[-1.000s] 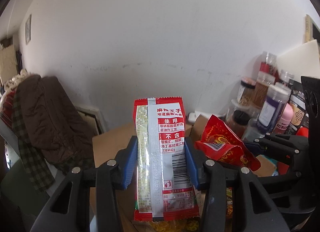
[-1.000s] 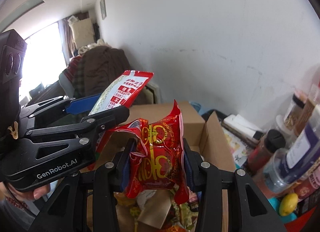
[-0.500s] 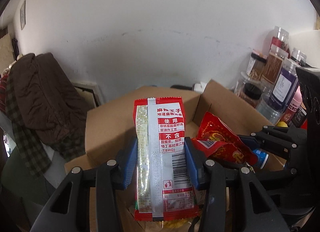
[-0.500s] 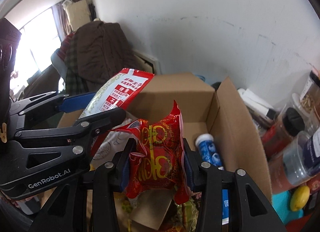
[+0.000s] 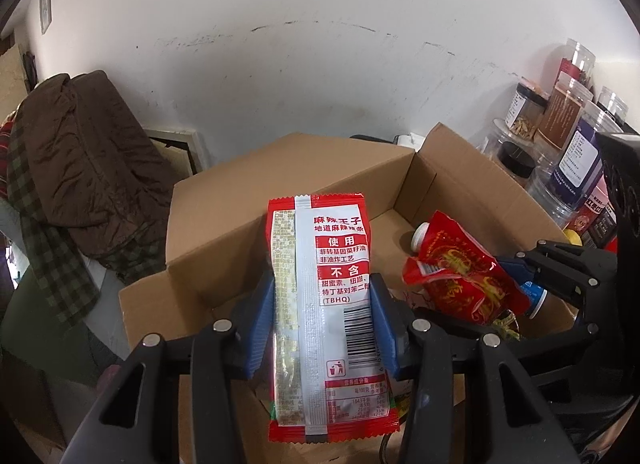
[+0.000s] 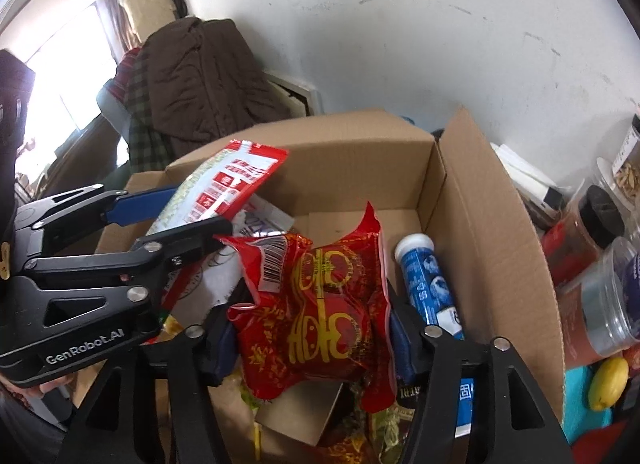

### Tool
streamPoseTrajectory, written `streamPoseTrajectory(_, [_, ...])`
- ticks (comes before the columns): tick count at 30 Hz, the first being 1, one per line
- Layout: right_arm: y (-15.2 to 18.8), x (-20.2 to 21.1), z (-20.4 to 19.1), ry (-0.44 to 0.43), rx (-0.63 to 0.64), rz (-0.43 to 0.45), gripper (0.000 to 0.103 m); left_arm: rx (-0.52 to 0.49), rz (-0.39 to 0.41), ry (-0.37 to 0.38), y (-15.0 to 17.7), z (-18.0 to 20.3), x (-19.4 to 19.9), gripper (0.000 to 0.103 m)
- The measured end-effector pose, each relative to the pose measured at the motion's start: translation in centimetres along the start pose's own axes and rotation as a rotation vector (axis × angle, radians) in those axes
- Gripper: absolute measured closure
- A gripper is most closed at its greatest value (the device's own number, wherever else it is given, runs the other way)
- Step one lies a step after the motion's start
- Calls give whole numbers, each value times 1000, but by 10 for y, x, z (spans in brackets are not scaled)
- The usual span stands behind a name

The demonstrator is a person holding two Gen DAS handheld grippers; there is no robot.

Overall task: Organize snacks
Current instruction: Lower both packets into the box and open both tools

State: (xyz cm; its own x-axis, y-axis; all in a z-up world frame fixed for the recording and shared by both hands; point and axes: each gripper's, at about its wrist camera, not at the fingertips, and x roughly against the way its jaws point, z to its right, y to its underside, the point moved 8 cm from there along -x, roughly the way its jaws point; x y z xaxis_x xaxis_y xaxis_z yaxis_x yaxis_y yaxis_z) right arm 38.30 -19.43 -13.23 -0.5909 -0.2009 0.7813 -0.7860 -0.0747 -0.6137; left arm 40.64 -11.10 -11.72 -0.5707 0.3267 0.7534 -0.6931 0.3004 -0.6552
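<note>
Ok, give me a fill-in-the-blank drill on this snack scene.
The gripper clamping the red-and-white packet is the ____ one.
The blue tube lies ____ the cardboard box.
The tube's cap is ____.
The coat behind the box is ____.
Missing: left; inside; white; brown.

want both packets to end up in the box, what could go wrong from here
1. The right gripper has just been opening with the red and gold packet between its jaws; the packet could tumble onto the clutter below rather than lie flat.
2. The left gripper pinches the red and white packet close beside it, so the two grippers could bump.
3. The blue tube lies under the drop and could get buried.
</note>
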Motion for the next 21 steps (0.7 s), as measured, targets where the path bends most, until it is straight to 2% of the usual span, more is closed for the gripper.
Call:
streamPoseTrajectory(6, [3,-3,6,-1,-21,-25,31,22,-39,-18,2,-4,-3,52])
streamPoseTrajectory(10, [5,-4,4,8,-6,-60,25,2,-56,-44,4,-2,-3,51])
streamPoseTrajectory(12, [5,-4,3,19,1,-73,16,-6,-64,-57,4,0,-2,50])
streamPoseTrajectory(13, [5,-4,2,33,4,-77,16,-10,-66,-65,4,1,-1,50])
streamPoseTrajectory(14, [6,-4,3,40,6,-83,15,-14,-66,-74,5,2,1,46])
streamPoseTrajectory(17, [9,-2,1,57,18,-102,14,-16,-54,-105,5,2,6,25])
streamPoseTrajectory(21, [10,4,2,85,20,-95,12,-2,-40,-120,5,-1,15,24])
